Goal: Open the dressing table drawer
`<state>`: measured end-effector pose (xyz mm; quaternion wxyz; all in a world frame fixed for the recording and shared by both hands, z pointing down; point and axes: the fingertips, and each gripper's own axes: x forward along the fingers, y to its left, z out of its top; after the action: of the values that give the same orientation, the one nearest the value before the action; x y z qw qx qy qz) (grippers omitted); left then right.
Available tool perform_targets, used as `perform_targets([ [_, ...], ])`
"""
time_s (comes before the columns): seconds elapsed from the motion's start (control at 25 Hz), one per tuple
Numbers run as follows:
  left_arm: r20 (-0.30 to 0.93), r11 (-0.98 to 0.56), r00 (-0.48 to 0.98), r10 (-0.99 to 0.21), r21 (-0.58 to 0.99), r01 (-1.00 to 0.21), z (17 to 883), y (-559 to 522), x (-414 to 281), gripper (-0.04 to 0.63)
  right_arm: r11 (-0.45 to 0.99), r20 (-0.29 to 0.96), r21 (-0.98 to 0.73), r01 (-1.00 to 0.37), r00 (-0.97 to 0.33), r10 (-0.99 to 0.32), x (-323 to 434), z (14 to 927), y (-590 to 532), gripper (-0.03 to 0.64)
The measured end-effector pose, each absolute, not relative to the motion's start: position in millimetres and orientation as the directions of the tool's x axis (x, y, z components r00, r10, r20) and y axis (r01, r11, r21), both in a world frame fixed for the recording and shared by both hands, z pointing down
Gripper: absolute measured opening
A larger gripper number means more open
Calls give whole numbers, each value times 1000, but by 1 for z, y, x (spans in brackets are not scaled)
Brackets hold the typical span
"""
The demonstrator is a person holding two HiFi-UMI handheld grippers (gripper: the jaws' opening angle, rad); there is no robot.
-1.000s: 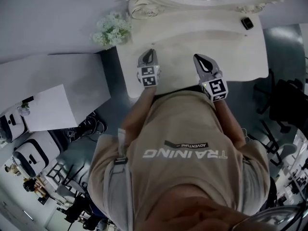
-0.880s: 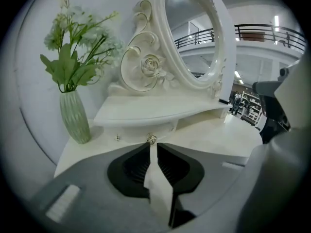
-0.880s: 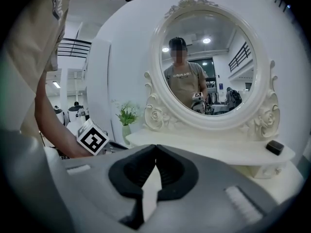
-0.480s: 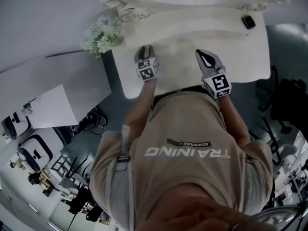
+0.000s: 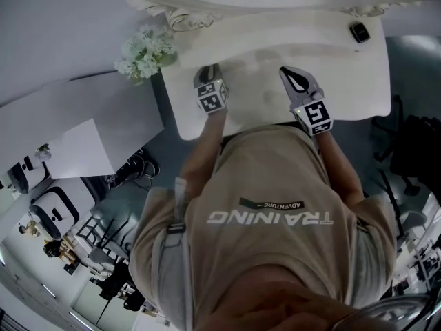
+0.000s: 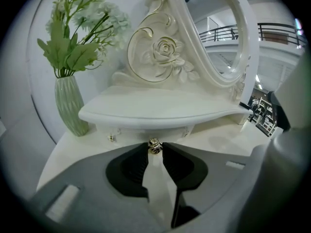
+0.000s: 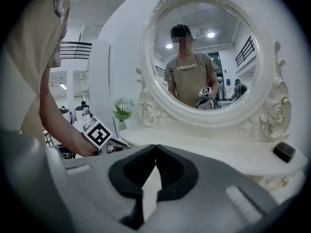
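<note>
The white dressing table (image 5: pixel 344 81) carries a raised shelf with a small drawer (image 6: pixel 141 129) under it. The drawer has a gold knob (image 6: pixel 154 146). My left gripper (image 6: pixel 155 148) points down at that drawer; its jaws have just been closing, and the knob sits pinched between the two tips. From above, the left gripper (image 5: pixel 209 72) is over the table's left part. My right gripper (image 5: pixel 289 74) hovers over the table's middle, shut with nothing in it. Its tips (image 7: pixel 156 147) meet, and it faces the round mirror (image 7: pixel 204 57).
A green vase of white flowers (image 6: pixel 70 106) stands at the table's left end, close to the left gripper; from above the flowers (image 5: pixel 145 50) overhang the corner. A small black object (image 5: pixel 358 32) lies on the shelf at the right. The person's torso fills the near side.
Both grippers have moved a little farther over the table toward the mirror. The left one has dipped lower.
</note>
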<state>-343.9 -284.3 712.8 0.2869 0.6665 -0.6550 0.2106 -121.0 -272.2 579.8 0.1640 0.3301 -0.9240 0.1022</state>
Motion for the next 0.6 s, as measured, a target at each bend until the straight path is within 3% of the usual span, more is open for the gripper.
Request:
perform_targets([
  [0.6, 686, 12, 68, -725, 111, -994, 716, -251, -331, 98, 779, 378, -87, -621, -744, -551, -121, 586, -257, 2],
])
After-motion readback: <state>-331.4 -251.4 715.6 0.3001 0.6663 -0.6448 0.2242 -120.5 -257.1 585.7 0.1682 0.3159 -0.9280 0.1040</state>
